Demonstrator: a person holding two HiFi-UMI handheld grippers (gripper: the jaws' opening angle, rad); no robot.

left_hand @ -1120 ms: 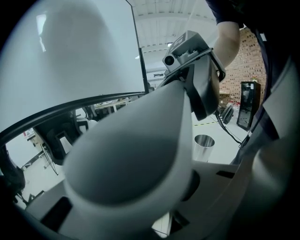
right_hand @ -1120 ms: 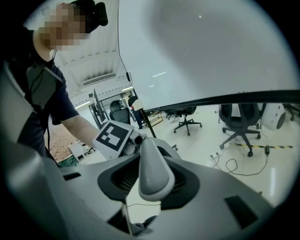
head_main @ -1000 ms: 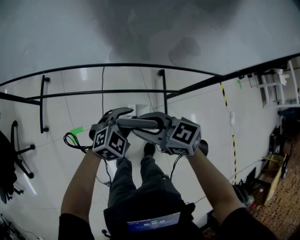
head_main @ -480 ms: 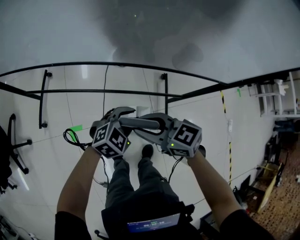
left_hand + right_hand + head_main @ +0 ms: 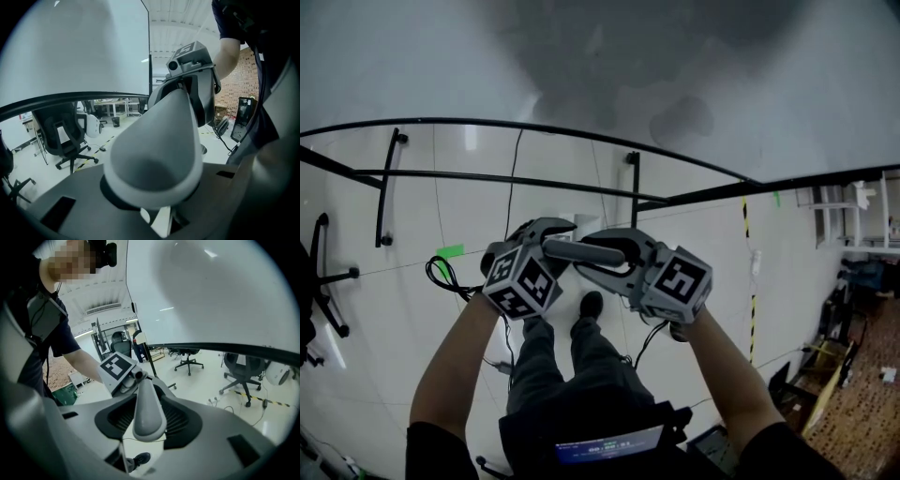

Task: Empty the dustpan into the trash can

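Note:
A grey tapered handle [image 5: 581, 250] lies level between my two grippers, above the person's legs. My left gripper [image 5: 542, 236] is shut on its thick flared end [image 5: 159, 140], which fills the space between the jaws. My right gripper [image 5: 598, 253] reaches in from the right with the thin end [image 5: 146, 404] between its jaws. Those jaws have just been opening, and ribbed pad [image 5: 180, 420] shows on both sides of the handle. Each gripper view looks along the handle at the other gripper: right [image 5: 192, 70], left [image 5: 119, 371]. No pan and no trash can are in view.
Black metal rails [image 5: 516, 127] curve across the white floor ahead, with posts [image 5: 633, 187]. An office chair [image 5: 323, 281] stands at the left edge. A green tape mark [image 5: 450, 251] and black cables [image 5: 445, 277] lie left of the grippers. Yellow-black tape [image 5: 748, 234] runs at the right.
The head view has shifted, so the rails sit higher in the picture. Both grippers stay together on the handle in nearly the same place.

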